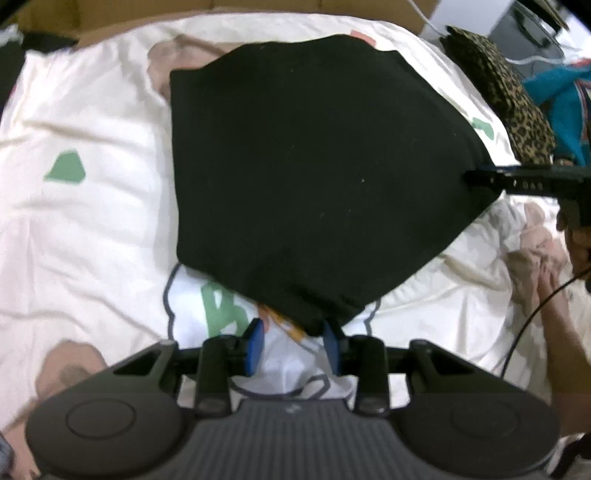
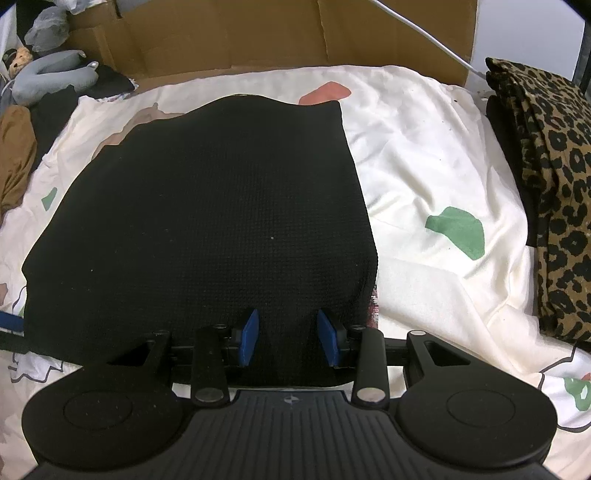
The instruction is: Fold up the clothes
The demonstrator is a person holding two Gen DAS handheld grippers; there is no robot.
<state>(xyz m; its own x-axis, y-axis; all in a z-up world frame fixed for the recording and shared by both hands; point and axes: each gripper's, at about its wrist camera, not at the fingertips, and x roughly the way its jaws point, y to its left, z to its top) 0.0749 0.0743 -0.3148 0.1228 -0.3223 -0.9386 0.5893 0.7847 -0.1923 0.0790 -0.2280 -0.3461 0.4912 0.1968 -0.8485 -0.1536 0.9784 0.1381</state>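
Note:
A black knit garment [image 1: 314, 166] lies folded flat on a white printed bedsheet [image 1: 92, 229]. My left gripper [image 1: 293, 345] points down at its near corner. That corner touches the inside of the right blue pad, and the other pad stands apart over bare sheet. In the right wrist view the same garment [image 2: 203, 221] fills the middle. My right gripper [image 2: 290, 338] straddles its near edge; the pads stand apart with flat, unbunched fabric between them. From the left wrist view the right gripper [image 1: 476, 178] reaches the garment's right corner.
A folded leopard-print cloth [image 2: 554, 184] lies along the bed's right side. Cardboard [image 2: 258, 33] stands behind the bed. A grey neck pillow [image 2: 48, 77] and a brown cloth [image 2: 14, 155] lie at the far left. Pale crumpled cloth [image 1: 535, 240] and a cable [image 1: 535, 306] are near the right hand.

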